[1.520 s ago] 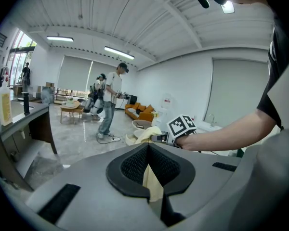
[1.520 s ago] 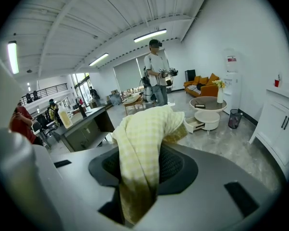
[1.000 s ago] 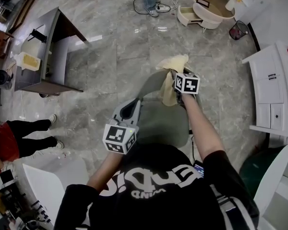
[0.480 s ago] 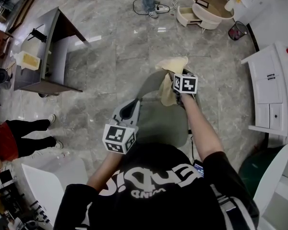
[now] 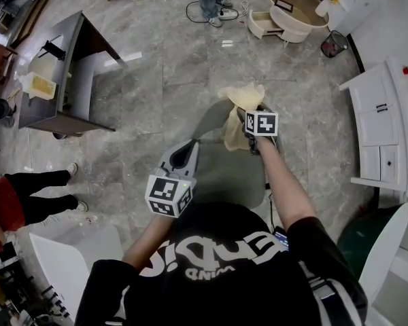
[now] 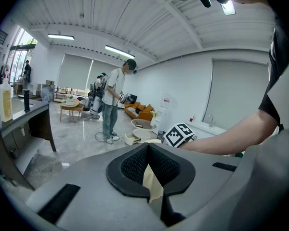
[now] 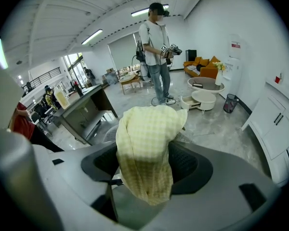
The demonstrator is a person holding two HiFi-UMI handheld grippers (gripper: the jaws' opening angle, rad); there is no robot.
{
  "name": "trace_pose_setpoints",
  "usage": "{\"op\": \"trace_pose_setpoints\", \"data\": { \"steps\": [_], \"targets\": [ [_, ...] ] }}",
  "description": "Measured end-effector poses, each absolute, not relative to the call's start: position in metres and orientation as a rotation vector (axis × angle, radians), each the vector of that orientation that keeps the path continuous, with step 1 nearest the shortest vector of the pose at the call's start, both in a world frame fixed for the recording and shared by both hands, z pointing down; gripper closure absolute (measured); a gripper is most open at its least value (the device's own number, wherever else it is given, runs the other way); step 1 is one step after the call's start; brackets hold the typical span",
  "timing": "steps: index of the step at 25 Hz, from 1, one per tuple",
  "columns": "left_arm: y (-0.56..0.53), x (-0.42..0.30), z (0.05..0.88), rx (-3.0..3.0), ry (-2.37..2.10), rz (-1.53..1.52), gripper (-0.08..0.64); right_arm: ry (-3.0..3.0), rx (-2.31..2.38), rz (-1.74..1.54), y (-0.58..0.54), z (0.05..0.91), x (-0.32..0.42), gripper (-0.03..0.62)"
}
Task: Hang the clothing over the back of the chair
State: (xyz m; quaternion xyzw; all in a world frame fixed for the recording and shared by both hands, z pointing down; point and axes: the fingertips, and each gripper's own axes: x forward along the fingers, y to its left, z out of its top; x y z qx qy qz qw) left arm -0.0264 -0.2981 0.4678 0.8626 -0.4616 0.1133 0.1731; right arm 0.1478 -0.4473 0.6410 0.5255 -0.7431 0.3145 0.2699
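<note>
My right gripper (image 7: 145, 170) clamps the soft, pale-yellow checked clothing (image 7: 147, 138) above the curved grey chair back (image 5: 213, 117), my left gripper (image 6: 147, 150) closed tip-to-tip, over glossy grey marble floor (image 5: 156, 80).

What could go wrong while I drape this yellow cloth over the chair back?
The cloth is bunched in the right gripper, so it may land as a lump and slide off the back of the chair. The left gripper sits apart from the cloth in the head view, so nothing spreads the other side.

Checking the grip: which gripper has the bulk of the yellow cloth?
The right gripper: yellow cloth bunches thickly between its jaws; the left gripper pinches only a thin sliver.
</note>
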Motion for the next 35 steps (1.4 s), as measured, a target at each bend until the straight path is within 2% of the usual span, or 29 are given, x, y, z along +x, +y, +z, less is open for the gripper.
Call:
{"op": "trace_pose_setpoints", "data": {
  "steps": [11, 23, 24, 26, 29, 31, 35],
  "targets": [
    [-0.289, -0.03, 0.465, 2.456, -1.307, 0.318, 0.544, -1.943, 1.451, 0.875, -0.419, 0.654, 0.156, 0.328],
    [-0.274, -0.023, 0.461, 2.488, -1.279, 0.29, 0.545, -2.09, 1.484, 0.809, -0.37, 0.613, 0.151, 0.333],
    [-0.272, -0.023, 0.46, 2.491, -1.276, 0.287, 0.545, -2.108, 1.485, 0.801, -0.365, 0.608, 0.15, 0.348],
    [-0.269, -0.022, 0.459, 2.498, -1.273, 0.283, 0.544, -2.141, 1.496, 0.779, -0.354, 0.596, 0.147, 0.431],
    [-0.264, -0.021, 0.456, 2.506, -1.269, 0.274, 0.545, -2.198, 1.523, 0.745, -0.338, 0.573, 0.143, 0.492],
    [-0.261, -0.021, 0.456, 2.51, -1.263, 0.267, 0.545, -2.259, 1.527, 0.724, -0.327, 0.556, 0.139, 0.554],
    [-0.255, -0.023, 0.457, 2.51, -1.248, 0.251, 0.545, -2.374, 1.526, 0.679, -0.306, 0.523, 0.129, 0.577]
  ]
}}
